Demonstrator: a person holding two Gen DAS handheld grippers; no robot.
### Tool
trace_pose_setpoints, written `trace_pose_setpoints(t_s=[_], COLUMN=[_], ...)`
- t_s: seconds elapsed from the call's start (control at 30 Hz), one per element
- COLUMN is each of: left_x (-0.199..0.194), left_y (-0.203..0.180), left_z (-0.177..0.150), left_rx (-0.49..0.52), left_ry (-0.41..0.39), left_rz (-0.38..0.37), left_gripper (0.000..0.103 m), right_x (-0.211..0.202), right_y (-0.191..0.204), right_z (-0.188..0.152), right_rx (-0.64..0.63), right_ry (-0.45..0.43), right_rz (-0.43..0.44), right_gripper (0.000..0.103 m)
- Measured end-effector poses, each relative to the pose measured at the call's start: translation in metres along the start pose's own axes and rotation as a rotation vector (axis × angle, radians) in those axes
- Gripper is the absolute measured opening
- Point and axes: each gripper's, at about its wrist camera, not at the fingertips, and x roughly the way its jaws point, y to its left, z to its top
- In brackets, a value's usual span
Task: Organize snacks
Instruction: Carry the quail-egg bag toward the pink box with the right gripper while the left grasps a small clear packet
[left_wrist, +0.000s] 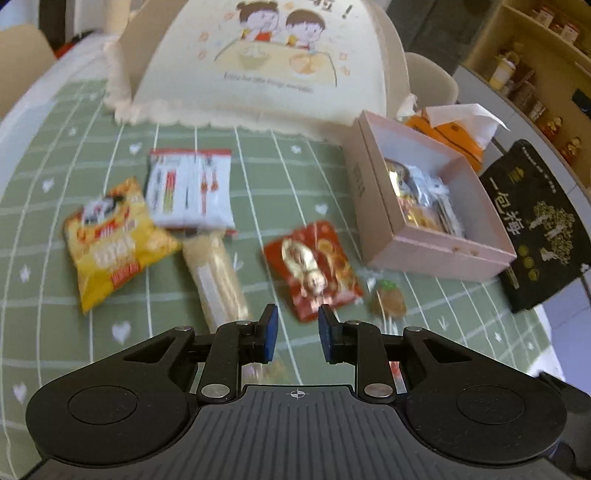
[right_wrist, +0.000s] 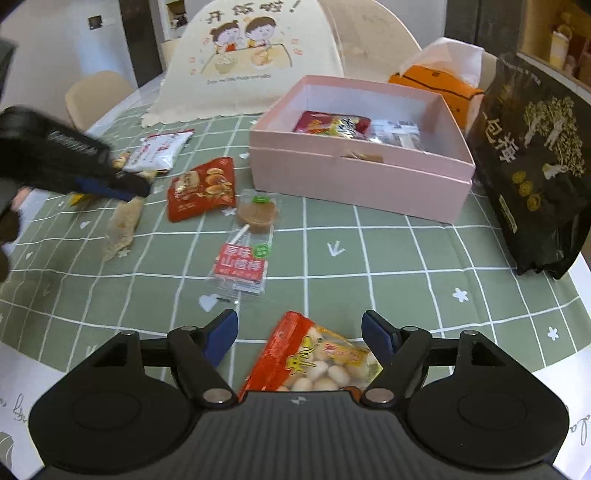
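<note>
A pink box (left_wrist: 436, 254) (right_wrist: 354, 177) stands open on the green checked tablecloth with several snack packs inside. Loose on the cloth lie a yellow chip bag (left_wrist: 110, 240), a white and red pack (left_wrist: 190, 188) (right_wrist: 159, 147), a pale long pack (left_wrist: 216, 277) (right_wrist: 123, 225), a red pack (left_wrist: 314, 267) (right_wrist: 201, 188) and a lollipop pack (left_wrist: 388, 299) (right_wrist: 251, 236). My left gripper (left_wrist: 297, 332) (right_wrist: 122, 186) is open and empty, just short of the red pack. My right gripper (right_wrist: 299, 338) is open, its jaws either side of a red bag of white balls (right_wrist: 314, 358).
A cream mesh food cover (left_wrist: 258, 62) (right_wrist: 243, 62) stands at the back. An orange tissue box (left_wrist: 454, 136) (right_wrist: 439, 86) is behind the pink box. A tall black bag (left_wrist: 535, 229) (right_wrist: 539, 158) stands at the right, near the table edge.
</note>
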Motion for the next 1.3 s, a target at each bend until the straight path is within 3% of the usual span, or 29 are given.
trace_pose_setpoints(t_s=[0.2,0.4,0.6,0.7,0.77,0.87,0.97,1.17,1.3], left_x=[-0.017,-0.042,-0.054,-0.052,-0.049,-0.044,-0.038,-0.025,-0.01], left_y=[0.015,0.036,0.06,0.066,0.066,0.06,0.051,0.018,-0.015], left_z=[-0.011,-0.02,-0.031,-0.03,-0.028,-0.026,-0.025,-0.023,-0.024], left_rx=[-0.025,-0.004,-0.049,-0.057,-0.052,-0.038,-0.023,0.02,0.073], left_ry=[-0.011,-0.023,-0.004,0.005,0.01,0.018,0.03,0.044,0.062], left_rz=[0.008,0.072,0.058,0.054,0.051,0.034,0.02,-0.018,-0.066], left_gripper=[0.027,0.027,0.027,0.027,0.027,0.027,0.027,0.027,0.027], right_x=[0.014,0.054,0.103,0.102,0.098,0.083,0.057,0.012,0.01], right_y=[0.027,0.076,0.102,0.102,0.099,0.086,0.074,0.029,-0.016], right_z=[0.04,0.085,0.102,0.101,0.1,0.097,0.089,0.07,0.048], right_rx=[-0.062,-0.138,-0.179,-0.172,-0.15,-0.096,-0.099,-0.115,-0.031], right_ry=[-0.054,-0.112,-0.026,-0.032,-0.018,0.005,-0.024,-0.103,-0.061], right_rz=[0.069,0.1,0.027,0.031,0.052,0.113,0.104,-0.07,-0.17], right_gripper=[0.075,0.075,0.075,0.075,0.068,0.067,0.067,0.067,0.067])
